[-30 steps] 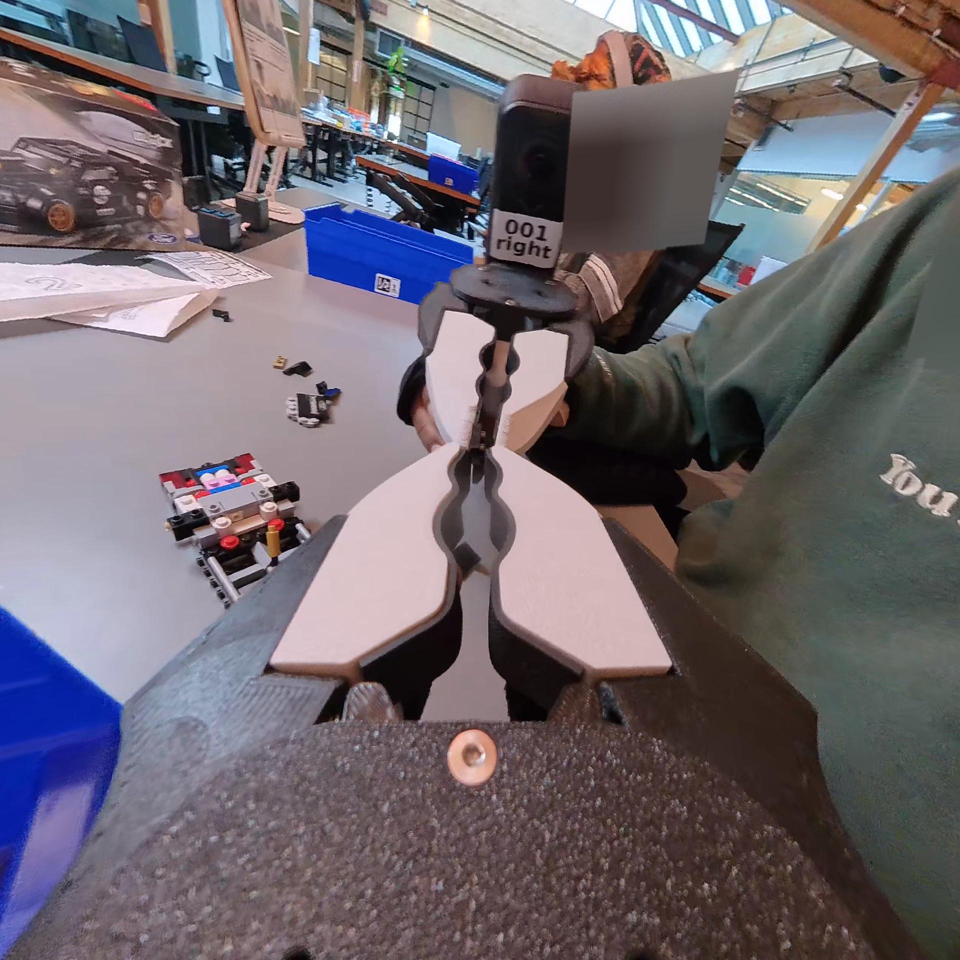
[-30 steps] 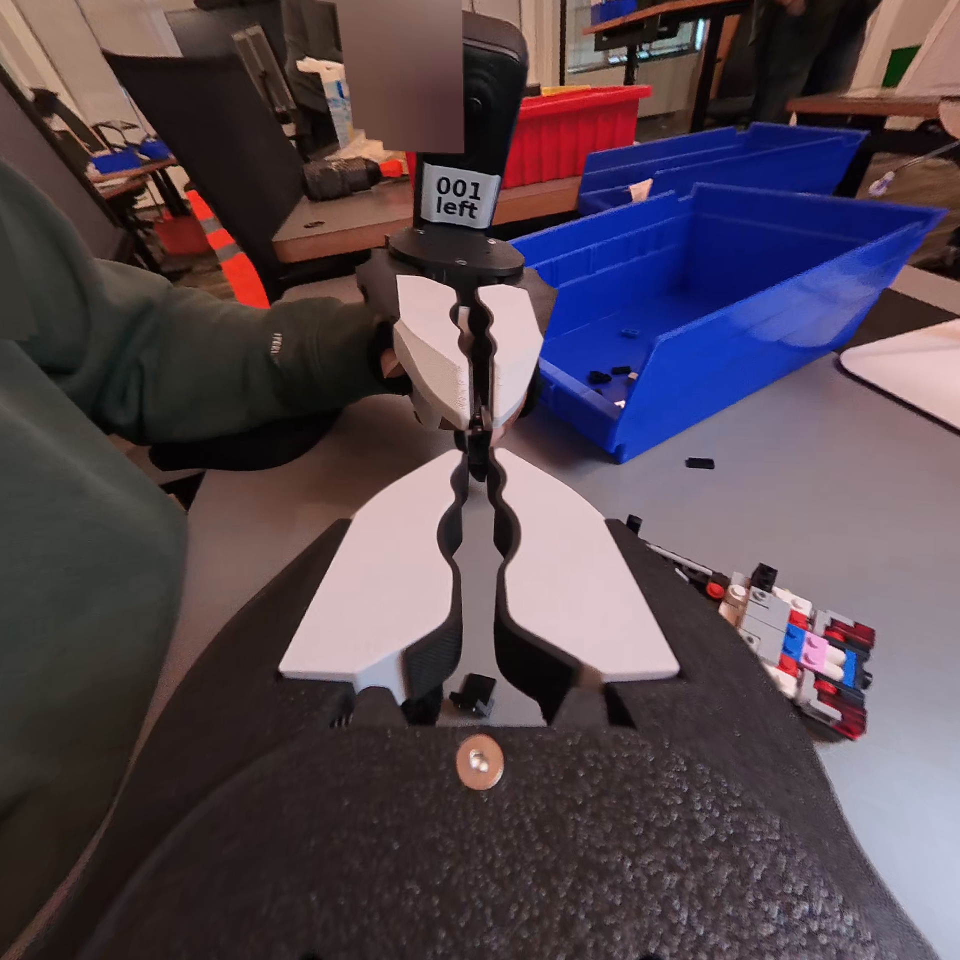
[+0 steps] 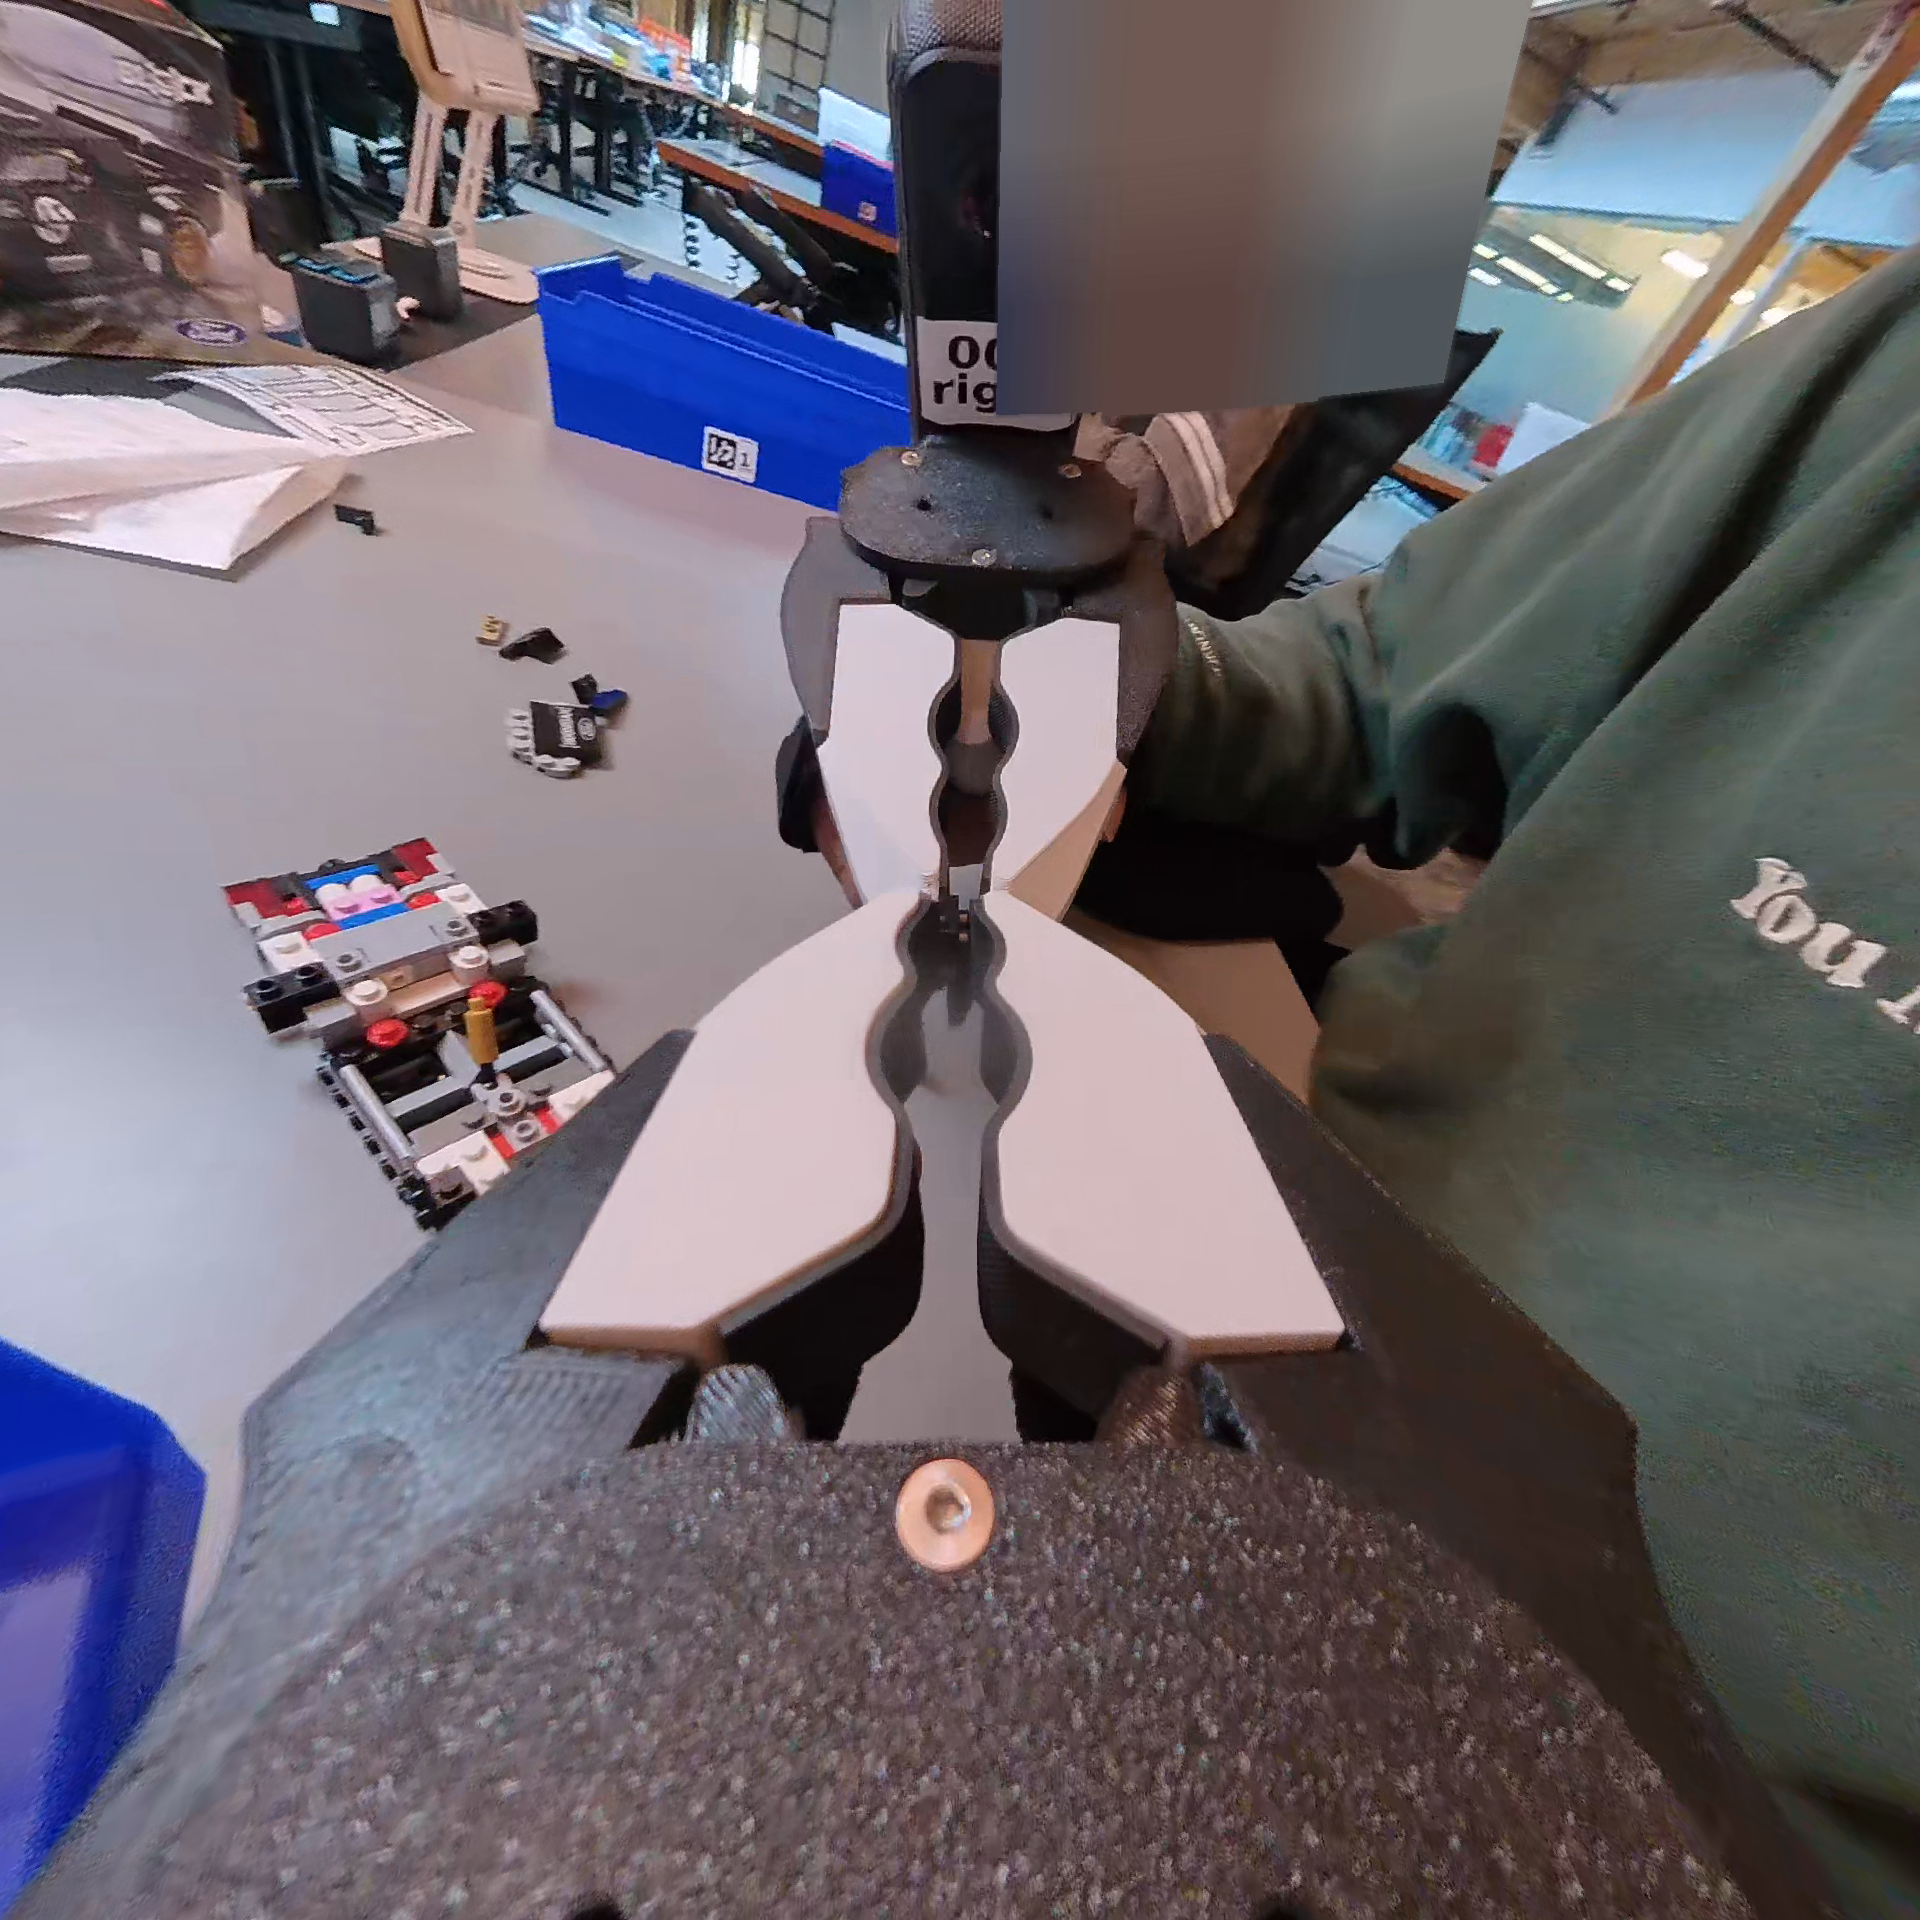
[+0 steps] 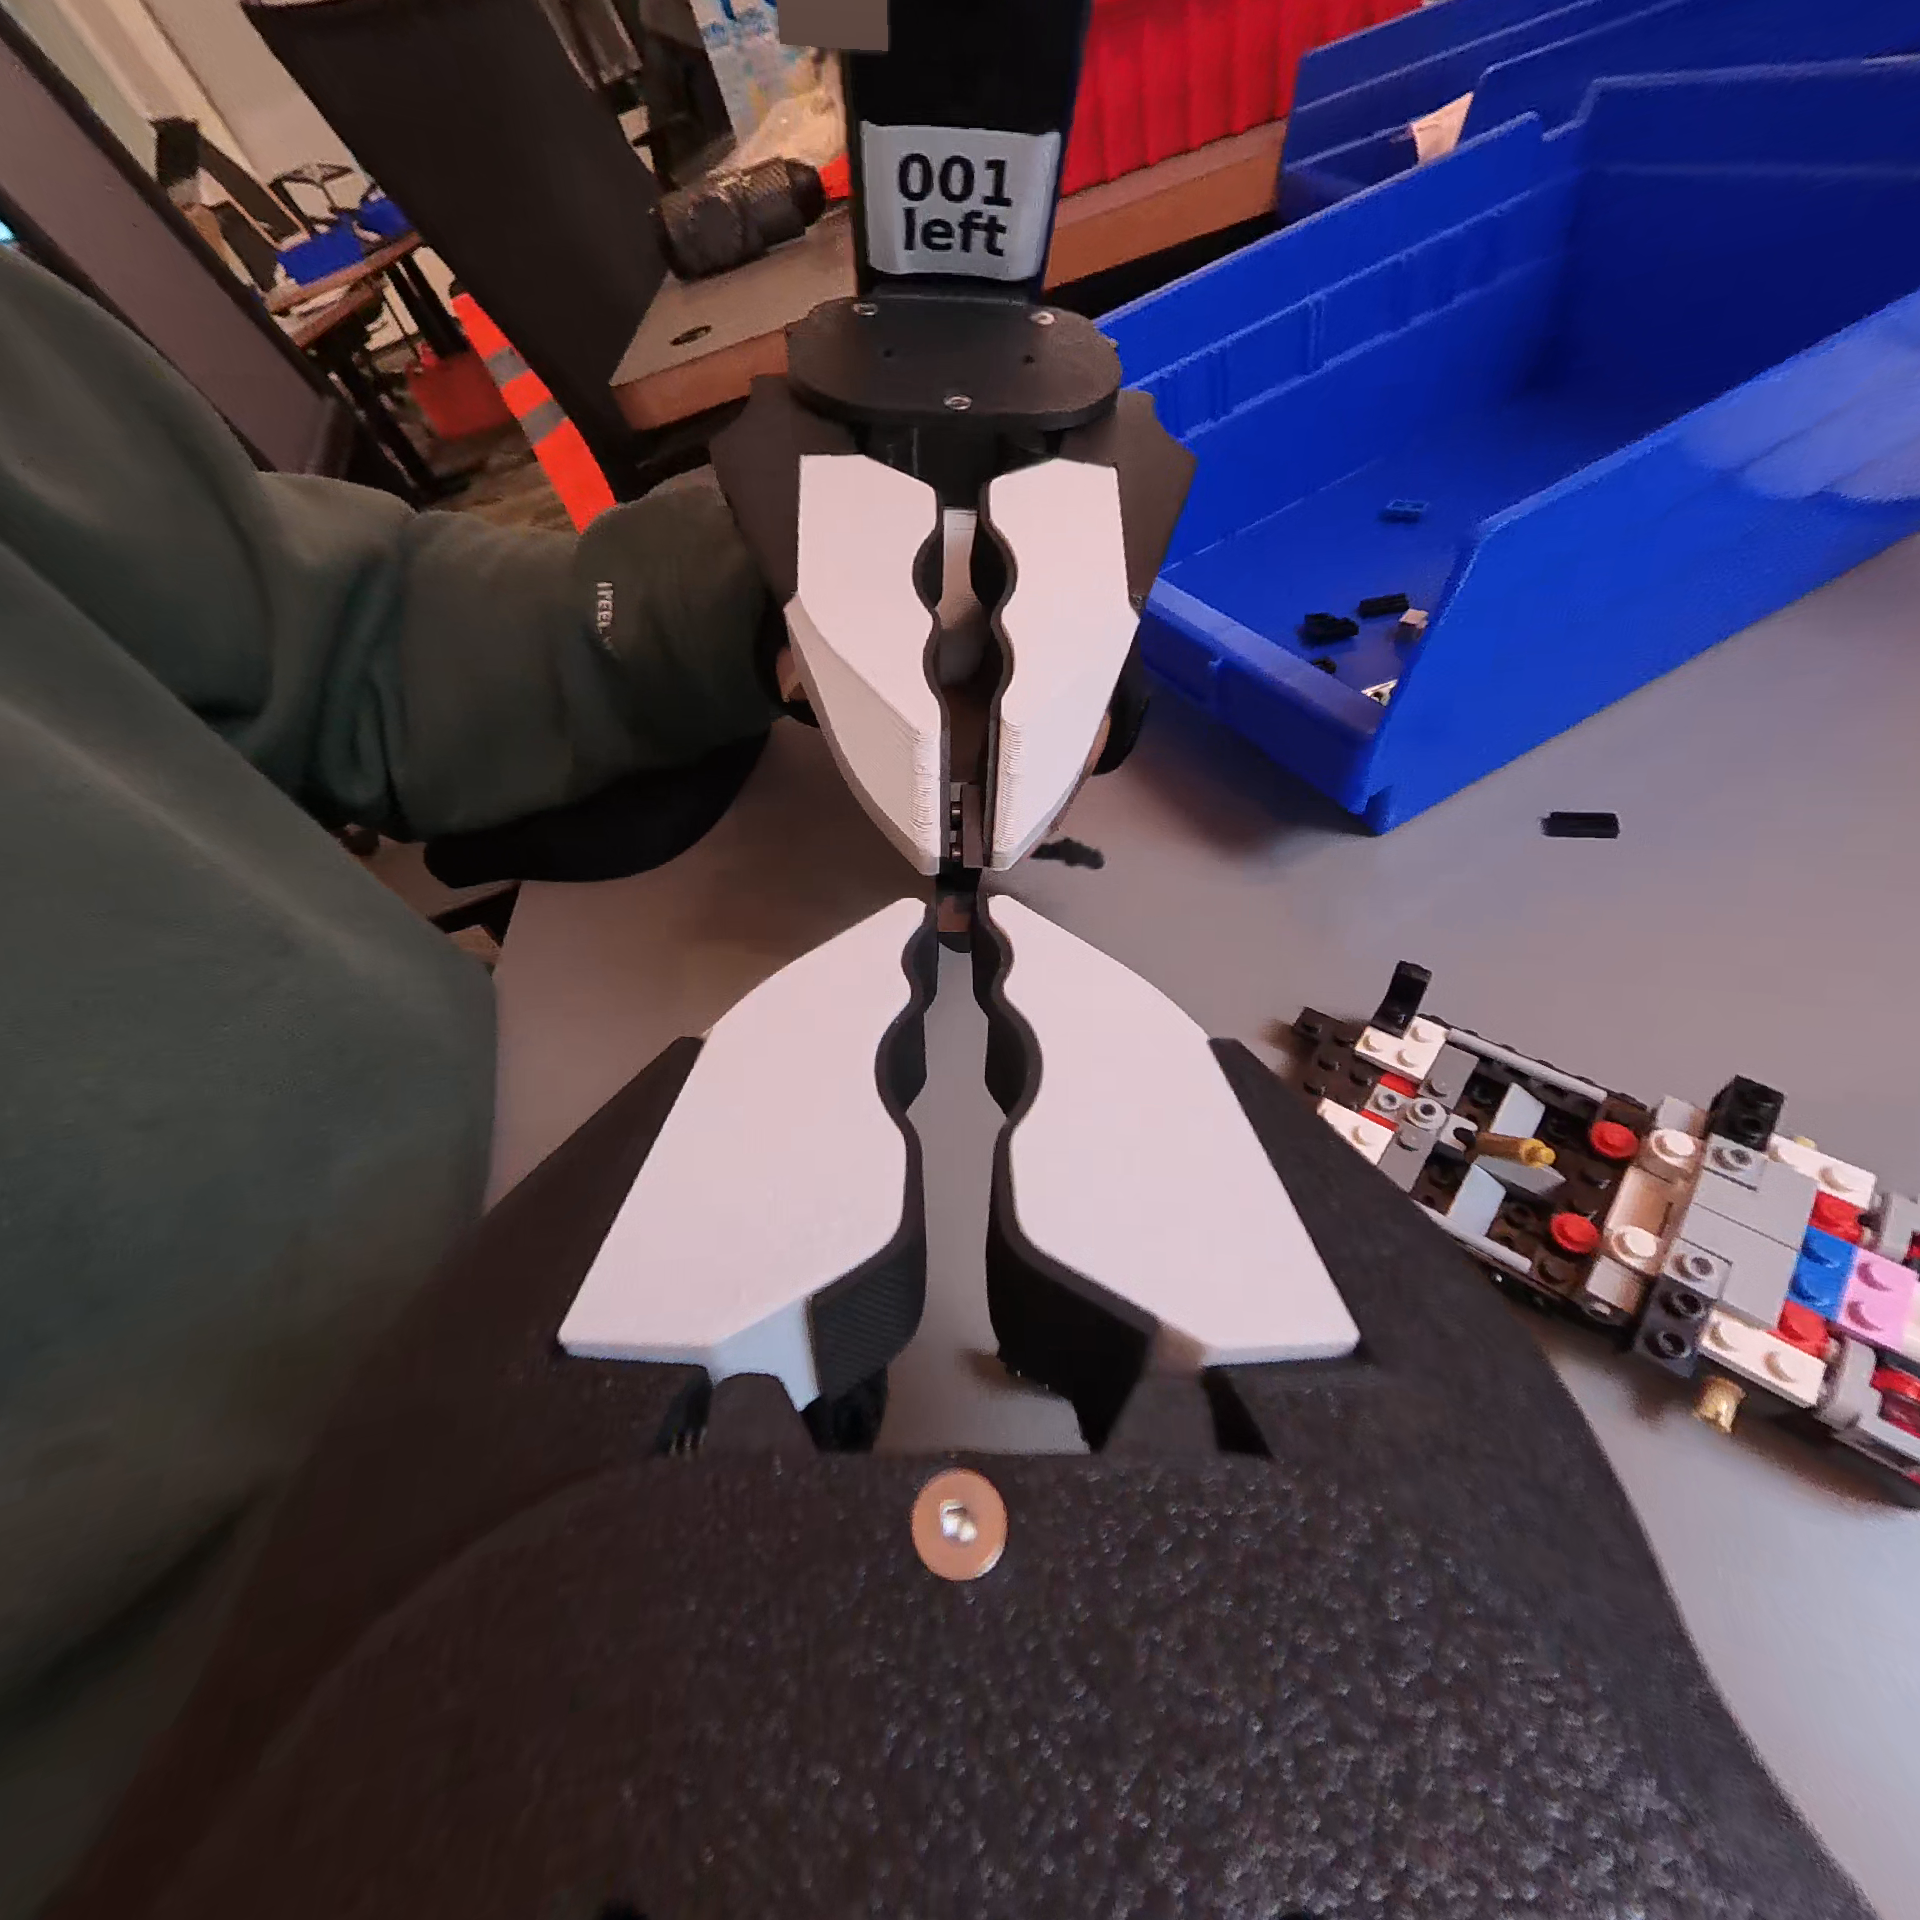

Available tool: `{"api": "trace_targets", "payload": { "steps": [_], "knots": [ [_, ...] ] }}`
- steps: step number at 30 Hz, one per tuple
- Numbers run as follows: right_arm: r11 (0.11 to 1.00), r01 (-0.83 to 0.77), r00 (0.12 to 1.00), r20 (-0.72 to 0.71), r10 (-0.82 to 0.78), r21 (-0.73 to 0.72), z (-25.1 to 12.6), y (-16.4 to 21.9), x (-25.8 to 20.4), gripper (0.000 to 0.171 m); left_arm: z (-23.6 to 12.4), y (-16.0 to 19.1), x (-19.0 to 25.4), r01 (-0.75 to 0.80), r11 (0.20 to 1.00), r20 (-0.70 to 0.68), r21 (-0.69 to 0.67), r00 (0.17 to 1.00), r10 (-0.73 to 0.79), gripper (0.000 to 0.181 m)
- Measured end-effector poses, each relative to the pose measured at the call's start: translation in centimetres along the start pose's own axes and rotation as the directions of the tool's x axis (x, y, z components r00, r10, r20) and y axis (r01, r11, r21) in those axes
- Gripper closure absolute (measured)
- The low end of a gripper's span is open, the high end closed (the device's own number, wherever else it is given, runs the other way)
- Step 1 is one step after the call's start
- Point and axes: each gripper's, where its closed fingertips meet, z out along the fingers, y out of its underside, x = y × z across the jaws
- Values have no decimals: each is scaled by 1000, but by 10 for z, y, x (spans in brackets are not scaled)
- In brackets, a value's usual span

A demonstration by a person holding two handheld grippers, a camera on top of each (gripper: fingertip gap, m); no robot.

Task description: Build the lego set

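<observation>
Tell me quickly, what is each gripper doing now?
Left gripper: shut on a small black piece.
Right gripper: shut on the same piece, tip to tip.

Open workshop hall, long workbenches, blue parts bins, timber roof beams

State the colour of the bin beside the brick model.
Blue bin, clearest in the right wrist view.
</observation>
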Motion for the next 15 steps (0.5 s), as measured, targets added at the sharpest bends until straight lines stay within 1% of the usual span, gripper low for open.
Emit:
{"api": "trace_targets", "payload": {
  "steps": [3, 5, 7, 8, 9, 10, 11, 12, 13, 15],
  "knots": [
    [1000, 4, 1000, 3, -4, -7, -3, 0, -1, 165, 2, -1, 1, 2, 1000, -11, 9, 1000, -2, 176],
    [1000, -20, 1000, 3, 20, -13, -5, 1, 1, 165, 5, -2, -2, -35, 999, 20, 4, 999, 35, 176],
    [999, -40, 999, -4, 40, -23, -4, 4, 3, 165, 6, 0, -6, -97, 995, 75, -20, 992, 98, 175],
    [999, -39, 998, 41, 40, -37, -2, 5, -4, 165, 5, -1, -11, -118, 993, 117, -22, 986, 119, 175],
    [998, -37, 995, 88, 41, -50, 4, 7, -15, 165, 2, -4, -27, -149, 989, 229, -25, 962, 151, 176],
    [998, 18, 1000, 9, -17, -68, 11, 9, -12, 165, -1, -3, -31, -161, 986, 246, -40, 955, 166, 176],
    [991, 108, 989, -94, -115, -80, 12, 6, -4, 165, -2, -3, -26, -164, 986, 214, -39, 962, 168, 176],
    [987, 141, 979, -137, -150, -75, 8, 0, 0, 165, -4, -7, -25, -186, 982, 229, -39, 955, 190, 176],
    [990, 131, 982, -127, -138, -58, 2, -4, 1, 165, -7, -10, -26, -208, 977, 258, -44, 942, 212, 176],
    [994, 91, 986, -138, -98, -53, -8, -1, 12, 165, -20, -15, -40, -191, 980, 353, -54, 914, 198, 176]
  ]
}}
